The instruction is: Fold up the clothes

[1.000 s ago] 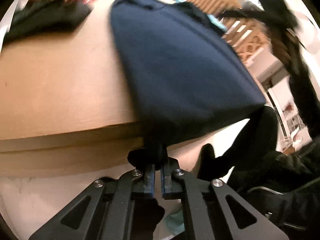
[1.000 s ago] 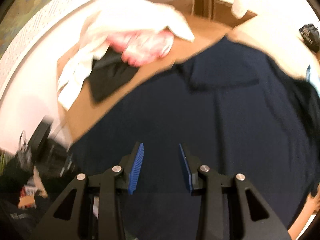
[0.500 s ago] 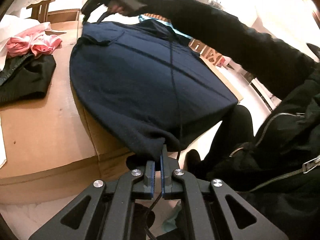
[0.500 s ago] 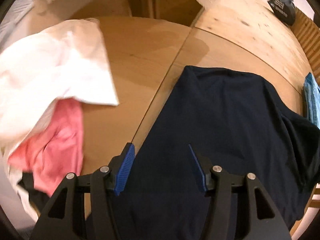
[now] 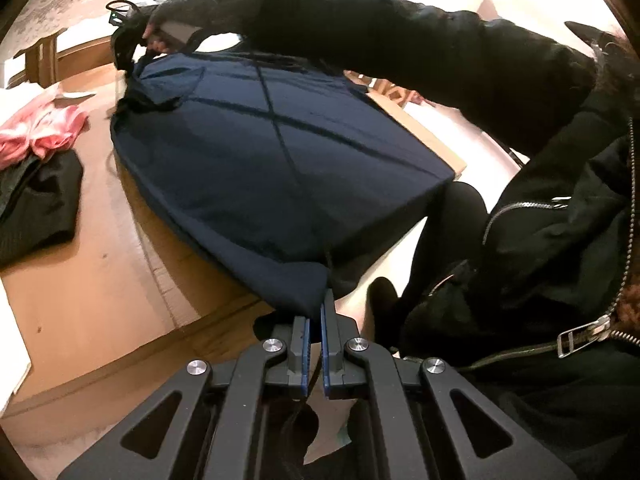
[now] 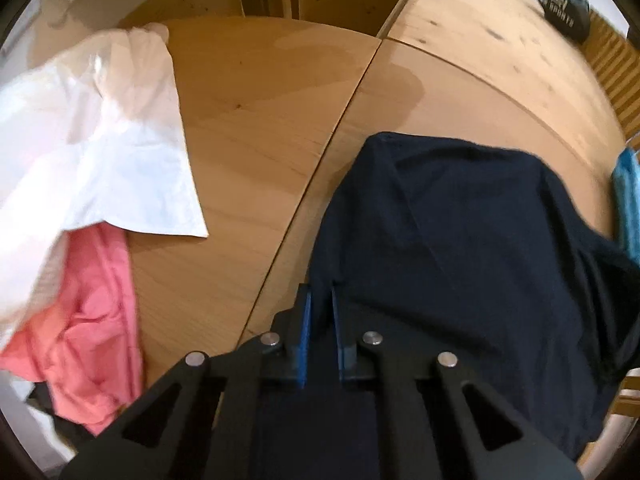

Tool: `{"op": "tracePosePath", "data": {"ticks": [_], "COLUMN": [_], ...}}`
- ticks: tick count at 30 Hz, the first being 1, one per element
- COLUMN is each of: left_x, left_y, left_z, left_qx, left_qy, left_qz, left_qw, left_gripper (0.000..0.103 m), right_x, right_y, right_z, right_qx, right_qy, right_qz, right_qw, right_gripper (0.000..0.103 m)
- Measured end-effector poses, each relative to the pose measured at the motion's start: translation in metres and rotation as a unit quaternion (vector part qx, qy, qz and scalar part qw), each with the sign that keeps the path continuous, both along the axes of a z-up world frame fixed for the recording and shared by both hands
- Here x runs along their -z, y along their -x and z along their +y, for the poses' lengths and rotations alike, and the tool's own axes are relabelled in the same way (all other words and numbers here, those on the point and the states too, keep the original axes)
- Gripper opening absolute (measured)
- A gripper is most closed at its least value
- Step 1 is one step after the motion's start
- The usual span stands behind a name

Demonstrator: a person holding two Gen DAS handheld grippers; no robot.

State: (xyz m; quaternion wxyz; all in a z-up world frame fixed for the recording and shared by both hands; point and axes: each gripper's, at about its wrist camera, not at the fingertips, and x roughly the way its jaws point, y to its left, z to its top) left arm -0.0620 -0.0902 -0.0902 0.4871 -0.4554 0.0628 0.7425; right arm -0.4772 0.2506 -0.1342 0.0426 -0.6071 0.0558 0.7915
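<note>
A navy garment (image 5: pixel 280 152) lies spread across the wooden table (image 5: pixel 100 280), its near corner hanging over the front edge. My left gripper (image 5: pixel 318 312) is shut on that near corner and holds it slightly lifted. At the far side, my right gripper (image 6: pixel 320 296) points steeply down at the garment (image 6: pixel 460 248); its jaws are closing, and the left edge of the cloth is pinched between the blue pads. In the left wrist view a black-sleeved arm (image 5: pixel 400 36) reaches over the garment to the far corner, where that cloth is bunched up.
A pile of white (image 6: pixel 100 152), pink (image 6: pixel 88 328) and black (image 5: pixel 36 208) clothes lies on the table left of the garment. A blue cloth (image 6: pixel 628 200) sits at the right edge. A dark object (image 6: pixel 564 8) rests at the far right. The person's black jacket (image 5: pixel 560 240) fills the right side.
My right gripper swung over the garment to its far left edge and closed from wide open onto the cloth. My left gripper rose a little, still holding the near corner.
</note>
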Motion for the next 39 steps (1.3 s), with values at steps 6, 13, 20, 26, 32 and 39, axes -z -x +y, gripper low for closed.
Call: {"op": "tracePosePath", "data": {"ticks": [6,13,20,26,32,39], "left_x": [-0.014,-0.024,-0.009,0.017,0.021,0.005], "left_y": [-0.013,-0.031,-0.041,-0.039,-0.044,-0.047], "left_z": [0.031,0.086,0.132,0.152,0.153,0.123], "left_qx": [0.044,0.121,0.186,0.191,0.184,0.15], "left_qy": [0.007,0.016,0.038,0.059,0.06,0.027], "left_qz": [0.01,0.015,-0.002,-0.057,-0.078,-0.079], "left_qw": [0.999,0.9923,0.9818,0.9781,0.978,0.9852], "left_gripper": [0.003,0.004,0.005,0.022,0.03,0.039], "right_x": [-0.028,-0.051,-0.03,-0.002,-0.015,-0.055], "right_y": [-0.02,-0.054,-0.096,-0.104,-0.108,-0.15], "right_z": [0.035,0.089,0.145,0.157,0.167,0.184], "right_qx": [0.012,0.037,0.078,0.097,0.108,0.115], "right_qy": [0.057,0.074,0.065,0.046,0.03,0.025], "right_qz": [0.034,0.061,0.044,0.024,0.027,0.065], "right_qw": [0.998,0.995,0.994,0.994,0.993,0.991], "right_gripper": [0.008,0.008,0.008,0.008,0.011,0.014]}}
